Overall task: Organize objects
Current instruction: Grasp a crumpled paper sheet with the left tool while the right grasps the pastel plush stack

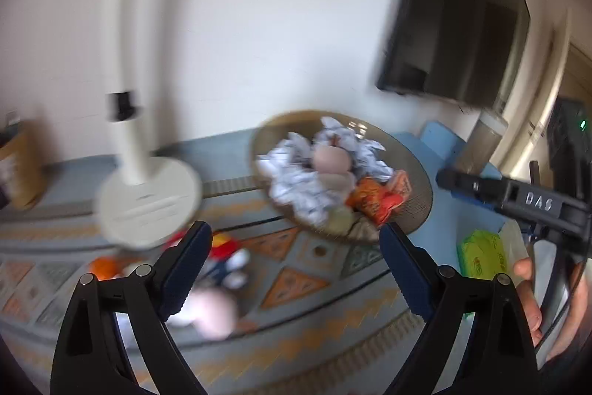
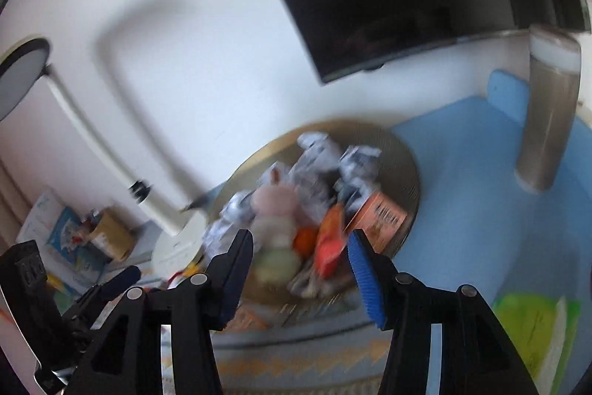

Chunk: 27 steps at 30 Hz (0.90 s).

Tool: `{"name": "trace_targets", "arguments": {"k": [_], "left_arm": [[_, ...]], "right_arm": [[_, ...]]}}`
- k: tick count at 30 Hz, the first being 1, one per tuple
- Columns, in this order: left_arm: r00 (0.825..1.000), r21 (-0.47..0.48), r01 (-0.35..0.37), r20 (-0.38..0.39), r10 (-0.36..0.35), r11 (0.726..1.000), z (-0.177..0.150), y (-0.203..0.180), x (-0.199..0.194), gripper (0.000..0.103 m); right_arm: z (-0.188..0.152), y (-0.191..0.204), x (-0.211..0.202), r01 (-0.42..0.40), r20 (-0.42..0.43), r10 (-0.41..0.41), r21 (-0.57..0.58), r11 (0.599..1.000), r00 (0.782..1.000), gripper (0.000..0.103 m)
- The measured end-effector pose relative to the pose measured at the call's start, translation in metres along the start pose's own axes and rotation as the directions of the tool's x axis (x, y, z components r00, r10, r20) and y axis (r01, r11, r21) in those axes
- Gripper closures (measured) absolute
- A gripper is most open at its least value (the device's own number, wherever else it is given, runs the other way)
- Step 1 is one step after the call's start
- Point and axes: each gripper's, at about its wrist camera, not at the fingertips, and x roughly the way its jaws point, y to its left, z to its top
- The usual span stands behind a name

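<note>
A round woven tray [image 2: 403,169] at about 12 o'clock from both grippers holds crumpled white-and-blue wrappers [image 1: 296,187], a pale pink soft toy [image 2: 275,202], orange snack packets [image 1: 373,200] and a small orange box [image 2: 381,213]. The tray sits partly on a patterned cloth with orange triangles [image 1: 296,280] covering the table, partly on a blue mat [image 2: 473,210].

At 10 o'clock stands a white lamp [image 1: 148,202] with a round base. A dark screen [image 1: 444,32] hangs on the white wall. A green packet [image 1: 481,254] lies at 3 o'clock.

The left gripper [image 1: 292,247] has jaws wide open and holds nothing. The right gripper [image 2: 301,254] is also open and empty. Both pictures are blurred.
</note>
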Motion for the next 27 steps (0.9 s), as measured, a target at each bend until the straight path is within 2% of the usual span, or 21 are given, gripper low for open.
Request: {"name": "trace_targets", "arguments": {"k": [2, 3, 6, 8, 9, 13, 14, 16, 17, 18, 21, 24, 27], "left_arm": [[0.998, -0.031, -0.048, 0.040, 0.049, 0.998, -0.015, 0.018, -0.036, 0.008], [0.996, -0.043, -0.067, 0.049, 0.069, 0.997, -0.021, 0.026, -0.047, 0.000], [0.976, -0.112, -0.191, 0.084, 0.201, 0.975, -0.045, 0.059, -0.086, 0.001], [0.939, -0.155, -0.326, 0.061, 0.339, 0.932, -0.066, 0.085, -0.103, 0.000], [0.927, -0.167, -0.362, 0.045, 0.373, 0.917, -0.075, 0.097, -0.106, 0.001], [0.909, -0.267, -0.411, -0.040, 0.416, 0.872, -0.117, 0.144, -0.101, 0.001], [0.898, -0.293, -0.436, -0.072, 0.435, 0.851, -0.130, 0.156, -0.095, 0.001], [0.884, -0.298, -0.465, -0.099, 0.457, 0.834, -0.144, 0.164, -0.089, 0.001], [0.868, -0.293, -0.493, -0.105, 0.485, 0.819, -0.149, 0.165, -0.086, 0.001], [0.861, -0.285, -0.506, -0.111, 0.496, 0.814, -0.150, 0.165, -0.082, 0.001], [0.869, -0.241, -0.492, -0.088, 0.486, 0.836, -0.149, 0.159, -0.080, 0.001], [0.869, -0.175, -0.493, -0.135, 0.476, 0.852, -0.150, 0.151, -0.069, 0.001], [0.858, -0.128, -0.511, -0.146, 0.493, 0.850, -0.150, 0.143, -0.062, 0.001]], "right_arm": [[-0.013, 0.014, -0.005, -0.047, -0.032, 0.046, -0.027, 0.999, 0.998, 0.051], [-0.019, 0.021, -0.008, -0.060, -0.042, 0.058, -0.044, 0.997, 0.997, 0.051], [-0.045, 0.048, -0.016, -0.092, -0.071, 0.083, -0.122, 0.988, 0.994, 0.051], [-0.062, 0.065, -0.017, -0.105, -0.088, 0.091, -0.167, 0.980, 0.992, 0.050], [-0.071, 0.073, -0.015, -0.107, -0.098, 0.089, -0.191, 0.976, 0.991, 0.050], [-0.110, 0.093, 0.005, -0.128, -0.154, 0.091, -0.249, 0.960, 0.984, 0.049], [-0.119, 0.096, 0.011, -0.125, -0.155, 0.086, -0.265, 0.956, 0.984, 0.049], [-0.136, 0.099, 0.023, -0.108, -0.155, 0.061, -0.311, 0.944, 0.986, 0.049], [-0.142, 0.101, 0.028, -0.111, -0.164, 0.060, -0.324, 0.940, 0.985, 0.049], [-0.148, 0.101, 0.034, -0.116, -0.176, 0.060, -0.331, 0.937, 0.983, 0.049], [-0.161, 0.102, 0.044, -0.137, -0.197, 0.070, -0.351, 0.926, 0.978, 0.049], [-0.168, 0.104, 0.053, -0.121, -0.209, 0.045, -0.369, 0.921, 0.977, 0.049], [-0.169, 0.105, 0.054, -0.124, -0.209, 0.046, -0.377, 0.918, 0.977, 0.049]]}}
